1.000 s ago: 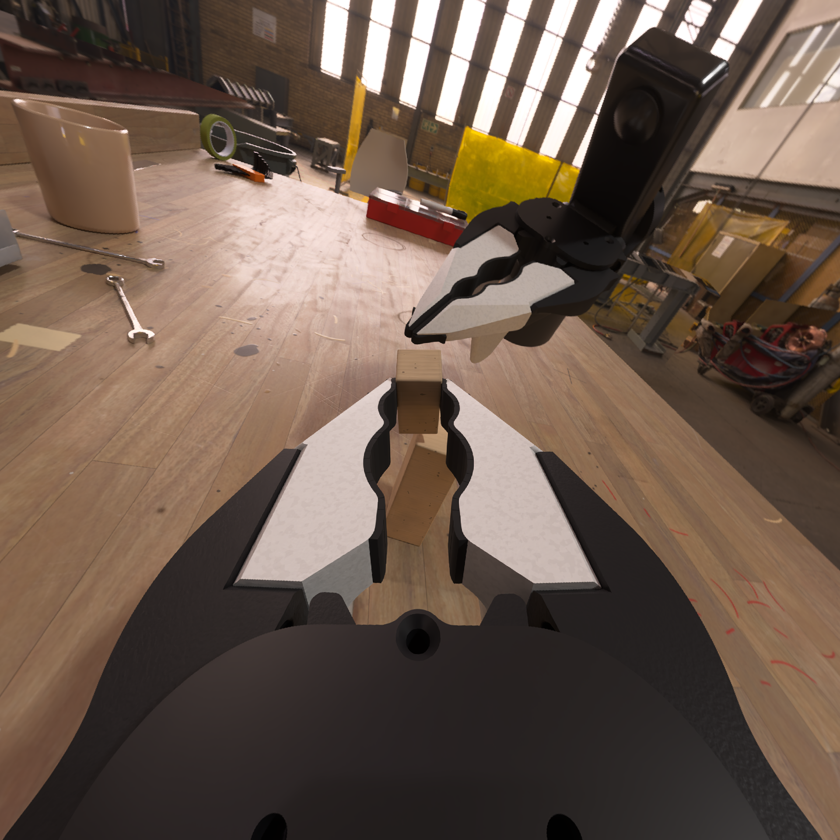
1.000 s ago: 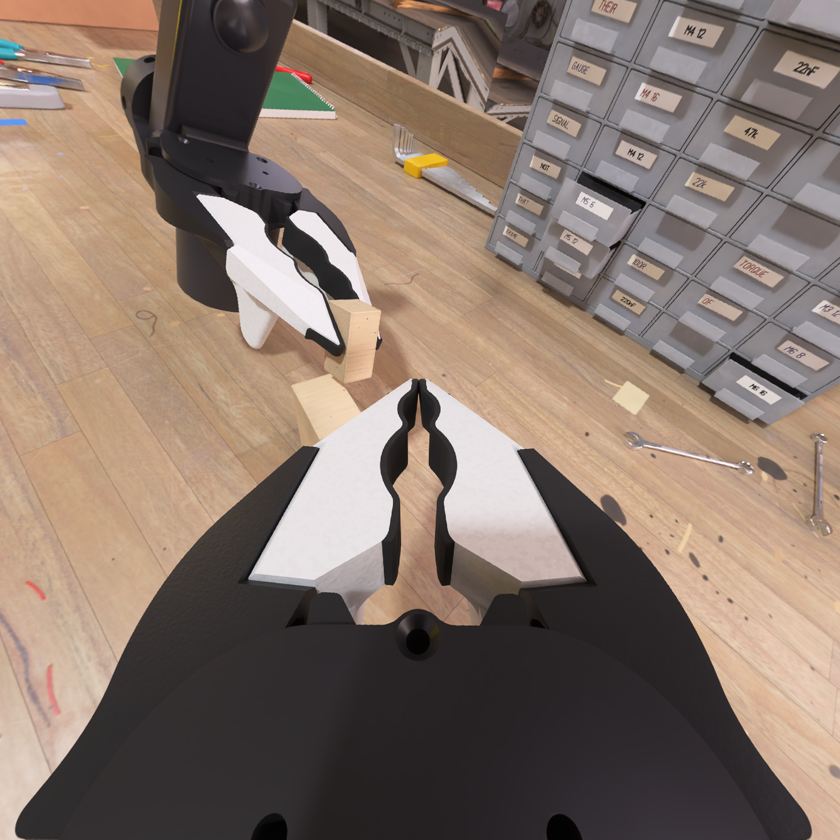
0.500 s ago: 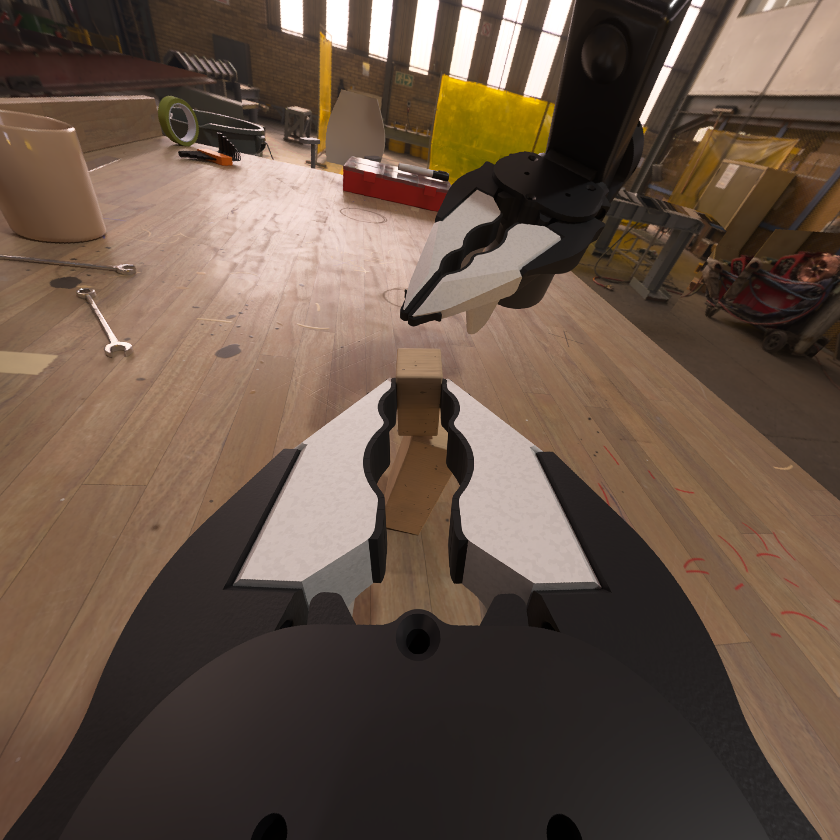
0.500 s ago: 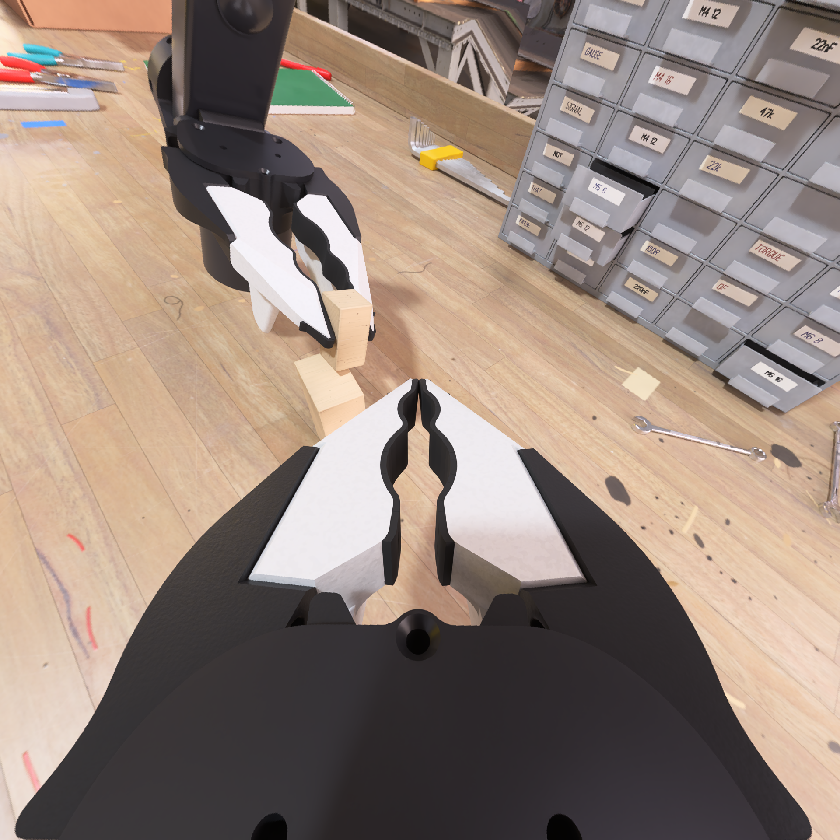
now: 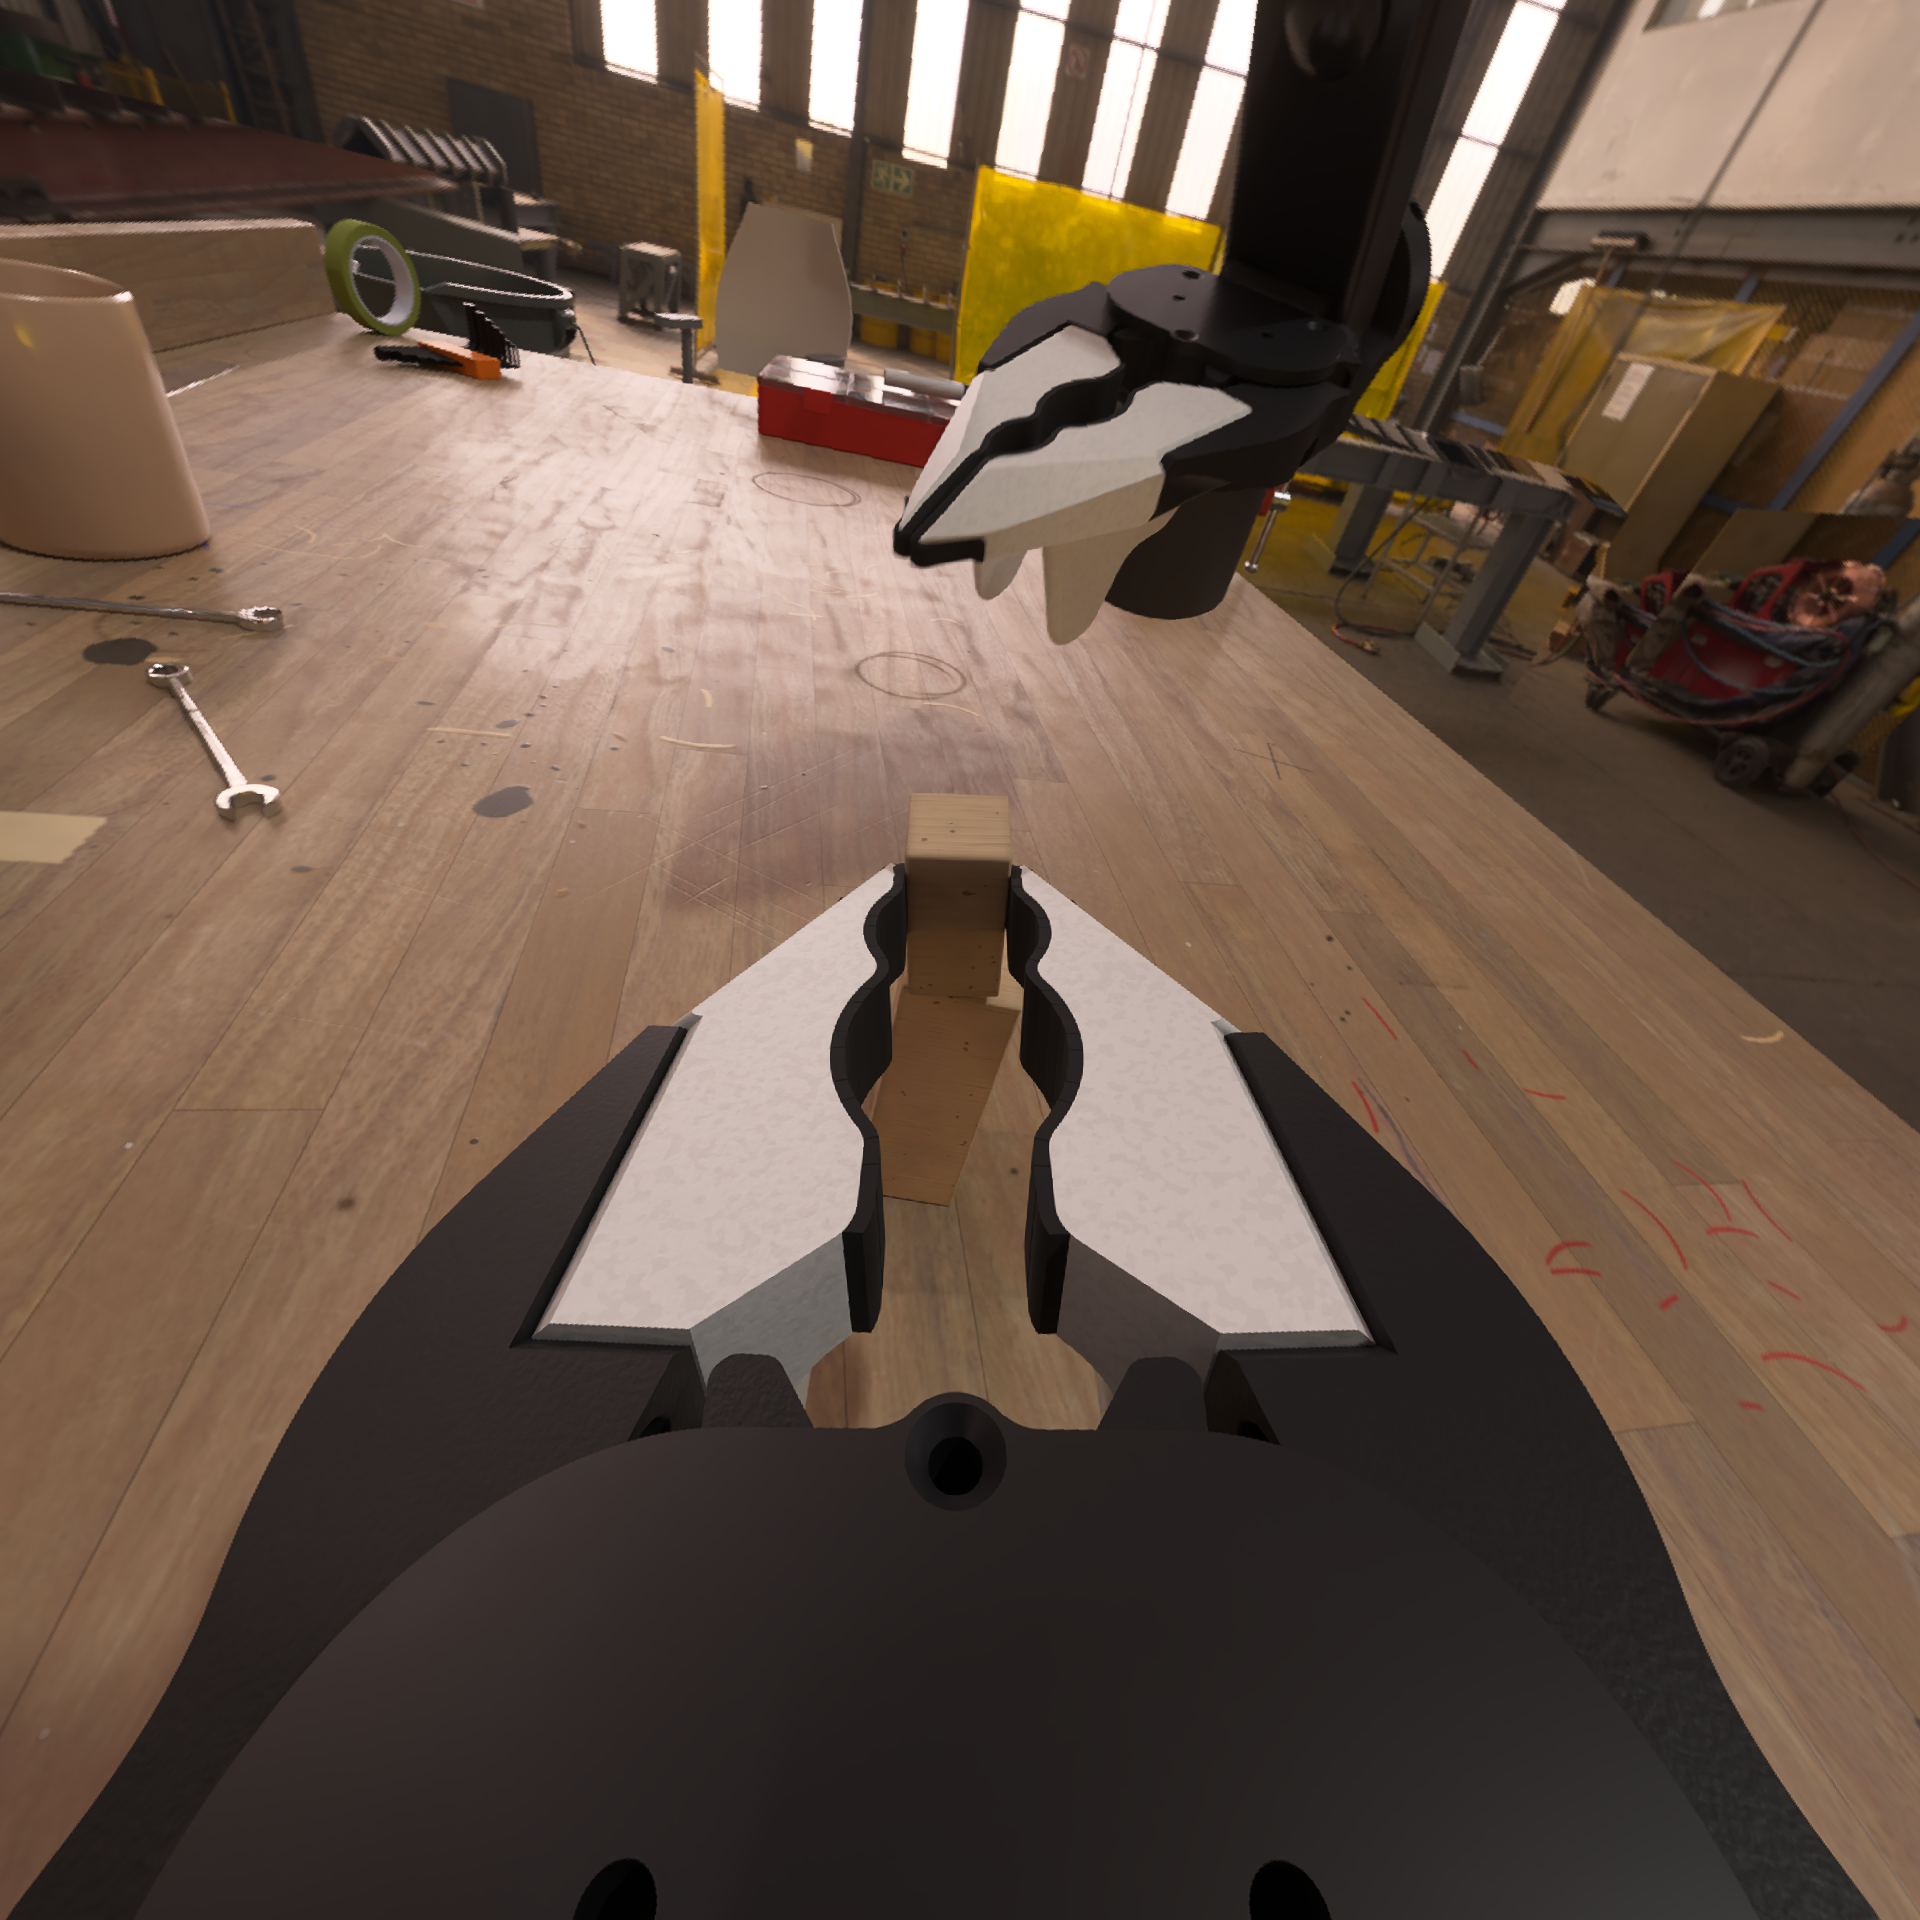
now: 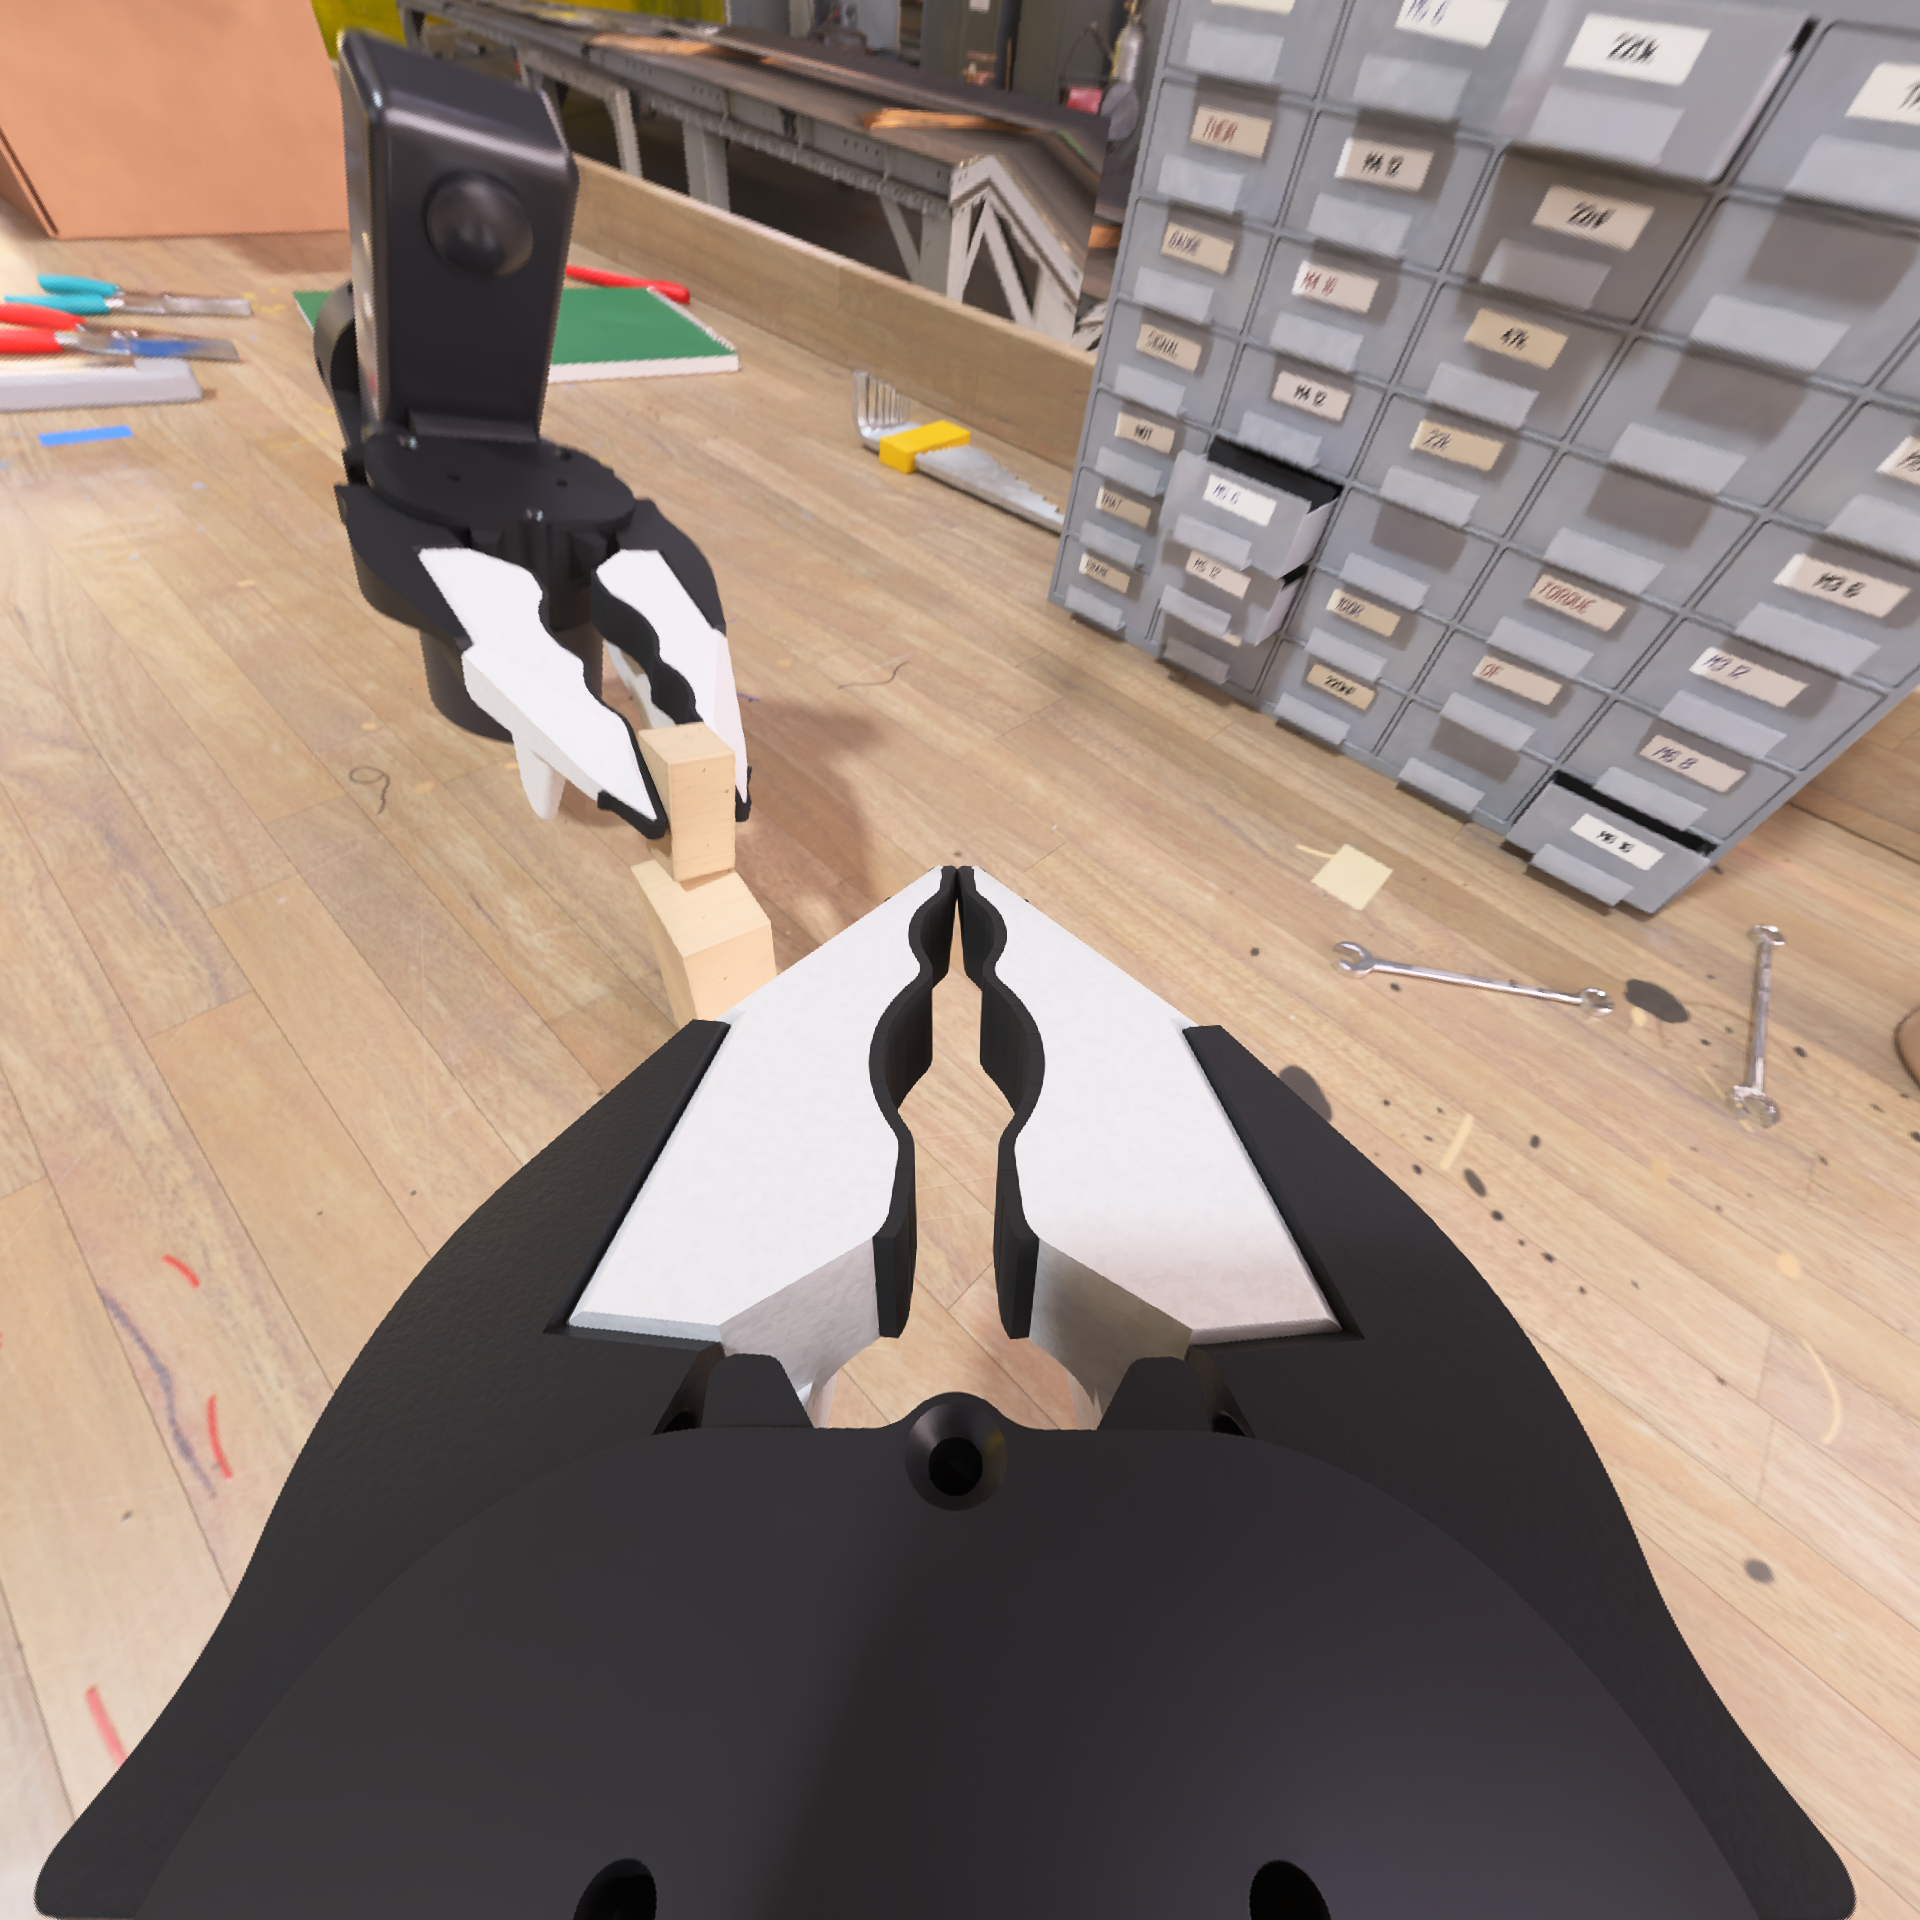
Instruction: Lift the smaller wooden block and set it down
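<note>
My left gripper (image 5: 956, 878) is shut on the smaller wooden block (image 5: 958, 902), gripping it upright between the fingertips. The larger wooden block (image 5: 933, 1101) lies on the wooden table directly below. In the right wrist view the small block (image 6: 698, 800) stands on or just above the end of the larger block (image 6: 712, 935), held by the left gripper (image 6: 691, 816); I cannot tell if they touch. My right gripper (image 6: 954, 878) is shut and empty, to the right of the blocks. It hangs above the table beyond them in the left wrist view (image 5: 909, 545).
Two wrenches (image 5: 213, 743) and a beige container (image 5: 83, 416) lie to the left, and a red toolbox (image 5: 852, 410) stands at the far edge. A grey drawer cabinet (image 6: 1507, 416), a saw (image 6: 956, 468), a green notebook (image 6: 634, 332) and wrenches (image 6: 1475, 977) show in the right wrist view.
My left gripper has carried the small block down and over the larger block. My right gripper has drawn back and away from the blocks, still shut.
</note>
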Robot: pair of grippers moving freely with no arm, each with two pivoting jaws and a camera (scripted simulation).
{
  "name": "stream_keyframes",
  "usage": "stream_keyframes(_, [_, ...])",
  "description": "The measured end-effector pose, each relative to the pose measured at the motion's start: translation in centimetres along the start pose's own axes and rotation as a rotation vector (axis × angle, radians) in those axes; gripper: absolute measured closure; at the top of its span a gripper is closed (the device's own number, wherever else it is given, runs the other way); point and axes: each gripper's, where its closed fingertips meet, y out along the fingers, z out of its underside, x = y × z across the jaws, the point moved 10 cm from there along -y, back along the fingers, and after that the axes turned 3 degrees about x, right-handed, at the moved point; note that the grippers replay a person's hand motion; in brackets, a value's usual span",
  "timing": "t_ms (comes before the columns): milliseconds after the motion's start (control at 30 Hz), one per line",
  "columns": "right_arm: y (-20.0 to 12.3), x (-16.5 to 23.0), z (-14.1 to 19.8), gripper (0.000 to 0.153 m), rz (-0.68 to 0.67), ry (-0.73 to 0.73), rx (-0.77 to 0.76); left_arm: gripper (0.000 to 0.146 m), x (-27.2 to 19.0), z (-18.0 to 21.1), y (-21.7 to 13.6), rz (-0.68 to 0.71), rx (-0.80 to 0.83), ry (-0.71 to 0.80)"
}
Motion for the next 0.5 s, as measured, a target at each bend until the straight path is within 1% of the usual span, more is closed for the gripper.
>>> stream_keyframes(133, [-1.8,-1.0,-0.9,0.153,0.062,0.000,-0.019,0.128,0.2,0.1,-0.1,-0.001,-0.018,-0.024])
stream_keyframes(200, [-3.8,-2.3,-1.5,0.153,0.142,0.000,-0.040,0.128,0.2,0.1,-0.1,-0.001,-0.016,-0.019])
stream_keyframes(300, [-7.6,-5.5,-2.1,0.153,0.301,0.034,-0.071,0.128,0.2,0.1,-0.1,0.002,-0.015,-0.015])
stream_keyframes(367, [-9.9,-8.0,-2.0,0.153,0.399,0.061,-0.063,0.128,0.2,0.1,-0.1,0.001,-0.019,-0.024])
stream_keyframes(433, [-11.5,-10.4,-1.5,0.153,0.490,0.086,-0.031,0.128,0.3,0.2,-0.1,0.006,-0.024,-0.026])
stream_keyframes(500, [-12.1,-12.4,-0.6,0.153,0.556,0.101,0.022,0.128,0.3,0.2,-0.1,0.008,-0.020,-0.025])
